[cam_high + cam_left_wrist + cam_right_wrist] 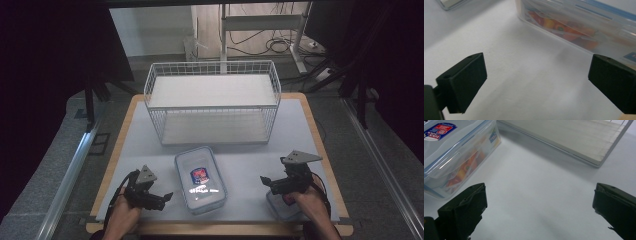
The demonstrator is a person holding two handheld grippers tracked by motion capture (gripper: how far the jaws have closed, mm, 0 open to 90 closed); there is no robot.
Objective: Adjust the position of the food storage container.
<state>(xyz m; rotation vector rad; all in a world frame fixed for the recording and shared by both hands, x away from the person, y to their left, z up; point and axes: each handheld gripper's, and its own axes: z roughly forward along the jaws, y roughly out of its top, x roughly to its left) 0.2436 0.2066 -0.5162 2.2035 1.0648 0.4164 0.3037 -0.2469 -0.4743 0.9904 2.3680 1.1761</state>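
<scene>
Between the two grippers in the high view lies the box (200,179), a clear lidded container with a label on top, its long axis running away from the person toward the wire basket (212,102). The left gripper (165,198) sits just beside the box's left long wall, jaws pointing at it; the right gripper (266,182) stands farther off on the other side, above a smaller clear tub (282,209) at the surface's near edge. I judge the left the nearer of the two.

Ahead and to the right of the left gripper's jaws, in the left gripper view, the box (579,27) shows its side wall slantwise, coloured contents visible inside. The jaws are spread wide and hold nothing, with bare surface (529,82) between them.

Left of the right gripper's jaws, in the right gripper view, the box (456,152) lies near but apart. These jaws too gape wide and empty. The basket's base board (574,137) lies ahead.
</scene>
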